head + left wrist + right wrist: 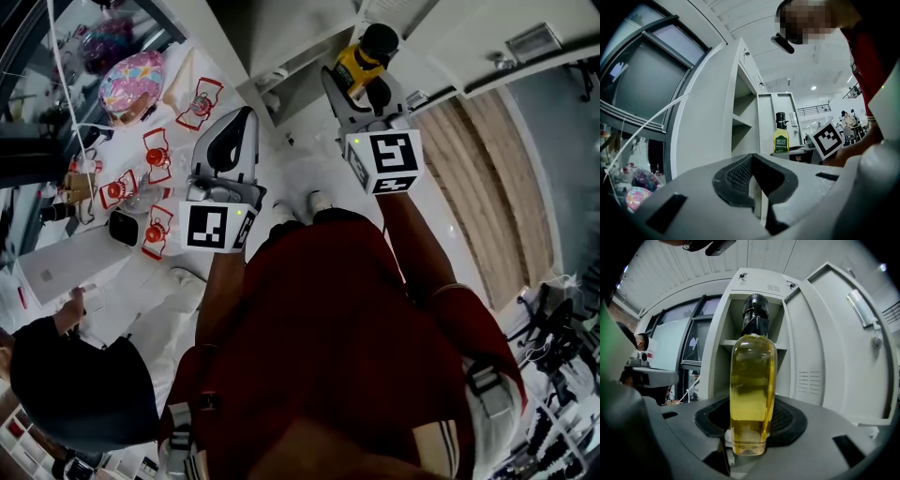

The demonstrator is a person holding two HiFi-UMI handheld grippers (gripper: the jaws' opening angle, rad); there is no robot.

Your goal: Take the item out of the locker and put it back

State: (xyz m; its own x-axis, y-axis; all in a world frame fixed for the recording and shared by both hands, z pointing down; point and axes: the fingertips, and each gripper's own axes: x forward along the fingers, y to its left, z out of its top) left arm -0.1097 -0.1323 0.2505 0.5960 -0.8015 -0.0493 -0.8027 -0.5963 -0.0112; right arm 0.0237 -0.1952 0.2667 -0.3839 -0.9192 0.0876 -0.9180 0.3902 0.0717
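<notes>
A clear bottle of yellow liquid with a black pump cap (753,394) stands upright between the jaws of my right gripper (751,425), which is shut on it. The bottle (364,58) is held in front of the white locker (754,291), whose door (839,348) hangs open to the right, with a shelf showing inside. My left gripper (242,127) hovers to the left of the right one, shut with nothing in it. In the left gripper view, past those jaws (752,164), I see the locker's side (708,126) and the bottle (781,137) beside the right gripper's marker cube (826,139).
A white table (202,122) at the left carries several red-and-white packets and a colourful round bag (131,82). Another person (80,394) stands at the lower left. Wood-pattern flooring (487,178) runs to the right of the locker door.
</notes>
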